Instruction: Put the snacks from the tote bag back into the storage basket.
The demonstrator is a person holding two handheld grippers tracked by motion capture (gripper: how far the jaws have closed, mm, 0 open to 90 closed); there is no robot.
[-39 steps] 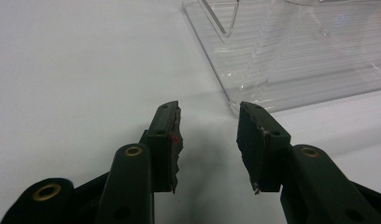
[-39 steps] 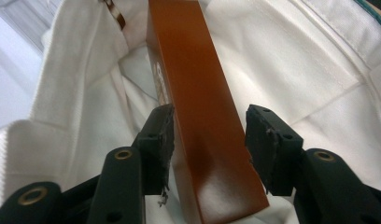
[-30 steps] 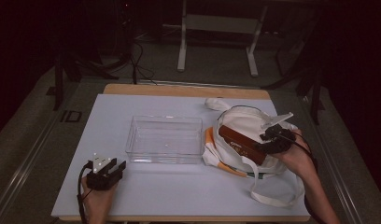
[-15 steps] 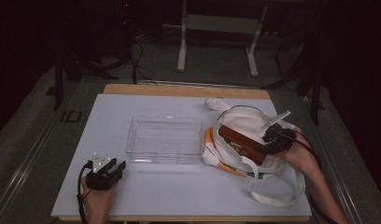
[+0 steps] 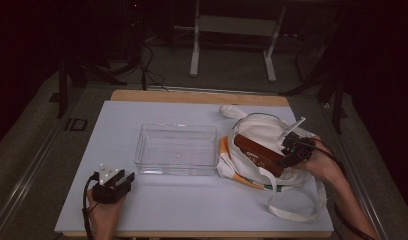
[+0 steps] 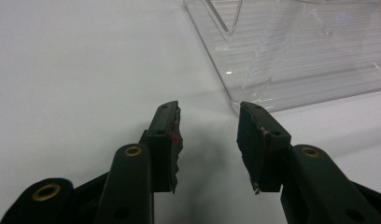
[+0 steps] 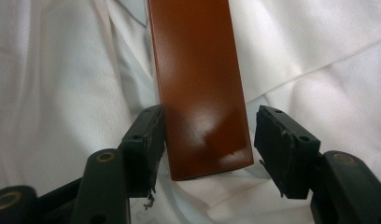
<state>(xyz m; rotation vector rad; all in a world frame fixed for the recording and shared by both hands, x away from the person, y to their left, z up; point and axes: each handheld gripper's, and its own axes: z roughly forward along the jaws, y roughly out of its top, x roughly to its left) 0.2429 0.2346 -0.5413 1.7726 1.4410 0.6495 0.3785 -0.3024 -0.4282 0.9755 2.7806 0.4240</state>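
1. the clear plastic bin sits mid-worktop, open side up. looks basically bare inside apart from a tiny speck on its floor, can't tell what that is.
2. right beside it, touching its right wall, is a white cloth bag lying flat, with orange trim along its left edge and a strap looping off toward the near edge. a long reddish-brown box lies on top of the bag, angled, its far end pointing at the bin.
3. the right tool is at the box's near end, held in a hand coming in from the right. in the right gripper view the box end is between the jaws: the left jaw is about on its side, the right jaw has a clear gap. the jaws have just been opening, so it's released, not gripping.
4. the left tool rests low by the near left part of the worktop, hand under it, aimed at the bin's near corner. its jaws are spread with nothing between them.
5. a bit of white cloth lies behind the bag. a metal stand leg is on the floor beyond the worktop.
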